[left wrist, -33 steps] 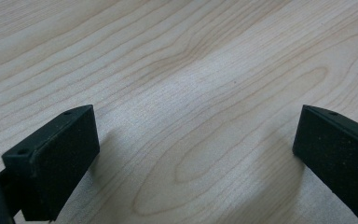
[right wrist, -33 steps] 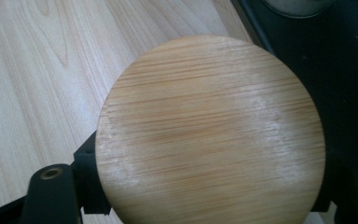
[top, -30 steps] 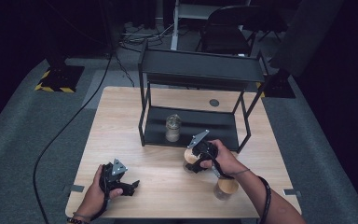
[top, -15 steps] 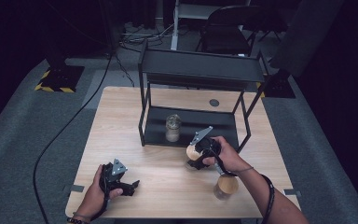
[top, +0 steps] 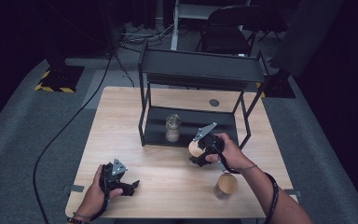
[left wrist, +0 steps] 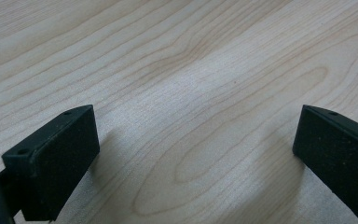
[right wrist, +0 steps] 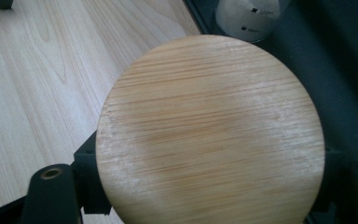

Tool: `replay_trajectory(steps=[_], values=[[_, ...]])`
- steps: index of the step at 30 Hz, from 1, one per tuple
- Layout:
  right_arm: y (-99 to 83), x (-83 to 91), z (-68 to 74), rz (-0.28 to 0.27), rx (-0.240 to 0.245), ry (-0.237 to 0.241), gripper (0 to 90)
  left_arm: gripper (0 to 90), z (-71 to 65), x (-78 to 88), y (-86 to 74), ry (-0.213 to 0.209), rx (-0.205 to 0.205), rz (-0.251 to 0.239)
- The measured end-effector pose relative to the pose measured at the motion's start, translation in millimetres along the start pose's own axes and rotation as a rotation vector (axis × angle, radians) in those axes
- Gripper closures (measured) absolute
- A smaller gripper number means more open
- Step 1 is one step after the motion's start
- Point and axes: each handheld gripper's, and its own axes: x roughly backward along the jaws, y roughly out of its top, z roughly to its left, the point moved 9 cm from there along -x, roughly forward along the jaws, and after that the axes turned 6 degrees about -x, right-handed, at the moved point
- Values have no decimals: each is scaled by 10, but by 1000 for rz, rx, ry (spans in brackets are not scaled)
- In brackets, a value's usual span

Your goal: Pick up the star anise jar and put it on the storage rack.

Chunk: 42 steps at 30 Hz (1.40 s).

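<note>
A glass jar with a round bamboo lid (top: pixel 195 150) hangs just above the table at the front edge of the black rack. My right gripper (top: pixel 199 155) is shut on it. In the right gripper view the lid (right wrist: pixel 209 130) hides the jar's body, and a black jaw presses in from each side. A second lidded jar (top: pixel 226 185) stands on the table near the right forearm. A third jar (top: pixel 173 127), with a dark top, stands on the rack's lower shelf (top: pixel 214 122). My left gripper (top: pixel 131 185) rests low at the table's front left, open, with bare wood between its pads (left wrist: pixel 51 158).
The black two-tier rack (top: pixel 200 70) takes up the back half of the wooden table (top: pixel 116 121). A small dark disc (top: pixel 214 102) lies behind the rack. A chair and cables sit on the floor beyond.
My right gripper has lifted the lidded jar a little and carried it slightly toward the rack. The left gripper has stayed where it was.
</note>
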Motion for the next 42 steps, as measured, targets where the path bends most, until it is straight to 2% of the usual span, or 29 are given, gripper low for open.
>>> replay_trajectory(steps=[19,42], values=[[144,141,-93,-18,-3,-31,248,0,0,0,0,0,0,0],[261,212,-208,-31,-23,-47,248,0,0,0,0,0,0,0]])
